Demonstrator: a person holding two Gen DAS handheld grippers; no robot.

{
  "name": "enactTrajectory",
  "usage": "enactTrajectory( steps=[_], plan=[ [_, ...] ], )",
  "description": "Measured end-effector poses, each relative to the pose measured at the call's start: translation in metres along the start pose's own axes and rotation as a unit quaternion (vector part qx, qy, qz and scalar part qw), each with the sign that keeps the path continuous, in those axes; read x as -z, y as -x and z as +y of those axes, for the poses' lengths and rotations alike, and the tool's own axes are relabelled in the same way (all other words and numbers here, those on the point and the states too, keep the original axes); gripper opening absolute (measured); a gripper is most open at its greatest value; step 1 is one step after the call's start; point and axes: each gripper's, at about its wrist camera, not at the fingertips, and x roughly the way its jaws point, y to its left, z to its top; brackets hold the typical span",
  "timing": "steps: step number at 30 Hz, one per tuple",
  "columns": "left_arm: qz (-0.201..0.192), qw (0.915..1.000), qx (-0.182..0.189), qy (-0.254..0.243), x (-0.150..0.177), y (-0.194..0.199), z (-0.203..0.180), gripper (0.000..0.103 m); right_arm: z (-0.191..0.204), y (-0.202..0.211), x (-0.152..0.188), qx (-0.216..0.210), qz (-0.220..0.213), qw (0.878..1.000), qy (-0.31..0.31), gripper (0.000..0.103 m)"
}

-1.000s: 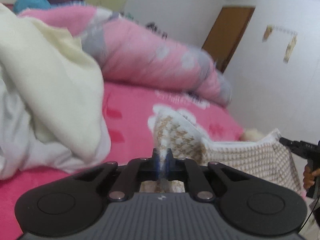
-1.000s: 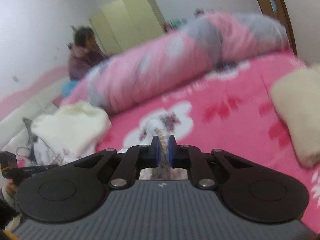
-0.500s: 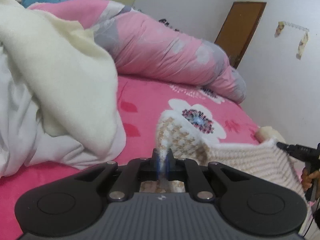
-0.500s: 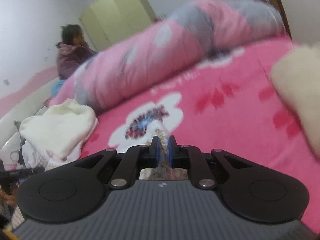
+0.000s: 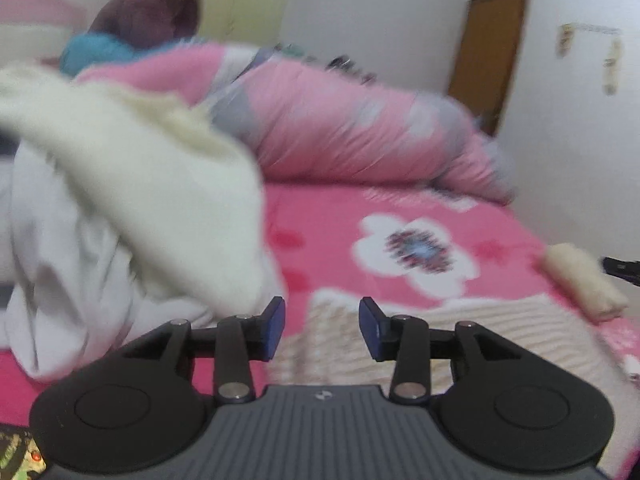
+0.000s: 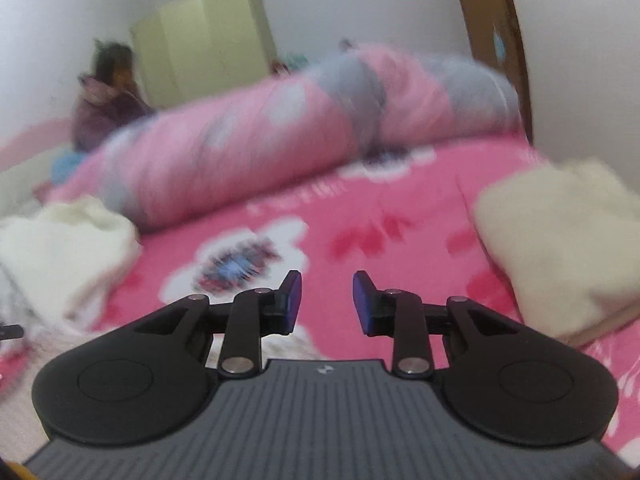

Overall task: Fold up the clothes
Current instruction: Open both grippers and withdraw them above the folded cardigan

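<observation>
Left gripper (image 5: pixel 322 328): jaws have just been opening and stand apart, nothing pinched, blue pads (image 5: pixel 274 328) clear of the cloth.
Knit garment (image 5: pixel 460 344): beige and white, lying flat on the bedsheet (image 5: pixel 320 216) just past the left gripper's tips (released, by the look of it).
Heap at the left: cream and white clothes (image 5: pixel 132 200) bunched up on the bed, blurred.
Rolled quilt (image 5: pixel 360 128): pink and grey, lying across the far side of the bed.
Right gripper (image 6: pixel 326 304): jaws have just been opening too, pads spread, nothing between them, pink sheet showing through the gap.
Cream bundle (image 6: pixel 560 248): sitting on the sheet to the right of the right gripper.
Background: seated person (image 6: pixel 104 100) at far left, pale green wardrobe (image 6: pixel 208 48) behind.
</observation>
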Motion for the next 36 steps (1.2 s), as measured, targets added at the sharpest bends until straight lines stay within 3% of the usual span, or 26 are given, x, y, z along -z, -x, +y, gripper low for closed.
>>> enactTrajectory(
  steps=[3, 6, 8, 10, 12, 14, 18, 21, 24, 26, 28, 31, 36],
  plan=[
    [-0.004, 0.9980, 0.058, -0.025, 0.001, 0.014, -0.031, 0.045, 0.042, 0.018, 0.001, -0.030, 0.008, 0.998, 0.052, 0.028],
    [0.016, 0.9949, 0.093, -0.035, 0.016, 0.011, -0.058, 0.045, 0.085, 0.016, 0.015, -0.064, 0.032, 0.992, 0.105, 0.027],
    [0.048, 0.9947, 0.084, -0.034, 0.037, -0.001, -0.066, 0.045, 0.106, 0.001, 0.031, -0.079, 0.058, 0.986, 0.133, 0.026],
    [0.066, 0.9956, 0.060, -0.029, 0.060, -0.016, -0.063, 0.043, 0.119, -0.024, 0.054, -0.064, 0.094, 0.981, 0.159, 0.025],
    [0.077, 0.9959, 0.048, 0.004, 0.080, -0.028, -0.049, 0.040, 0.119, -0.050, 0.079, -0.040, 0.138, 0.975, 0.168, 0.025],
    [0.063, 0.9961, 0.057, 0.025, 0.080, -0.022, -0.044, 0.040, 0.110, -0.057, 0.084, -0.042, 0.145, 0.977, 0.151, 0.025],
    [0.054, 0.9957, 0.059, 0.046, 0.078, -0.013, -0.036, 0.043, 0.120, -0.048, 0.054, -0.012, 0.143, 0.979, 0.147, 0.026],
    [0.044, 0.9952, 0.054, 0.069, 0.080, -0.007, -0.032, 0.044, 0.139, -0.031, 0.035, -0.035, 0.094, 0.984, 0.148, 0.026],
    [0.044, 0.9937, 0.049, 0.091, 0.089, 0.001, -0.026, 0.044, 0.152, -0.042, 0.046, -0.063, 0.094, 0.984, 0.142, 0.026],
    [0.034, 0.9949, 0.044, 0.084, 0.096, 0.003, -0.027, 0.044, 0.153, -0.071, 0.071, -0.050, 0.136, 0.978, 0.149, 0.026],
    [0.031, 0.9961, 0.040, 0.072, 0.097, 0.004, -0.029, 0.044, 0.146, -0.082, 0.081, -0.050, 0.136, 0.981, 0.128, 0.026],
    [0.030, 0.9958, 0.050, 0.071, 0.098, 0.006, -0.026, 0.044, 0.144, -0.077, 0.059, -0.045, 0.142, 0.986, 0.073, 0.027],
    [0.027, 0.9942, 0.061, 0.085, 0.100, 0.008, -0.021, 0.044, 0.162, -0.067, 0.033, -0.060, 0.098, 0.991, 0.063, 0.027]
  ],
)
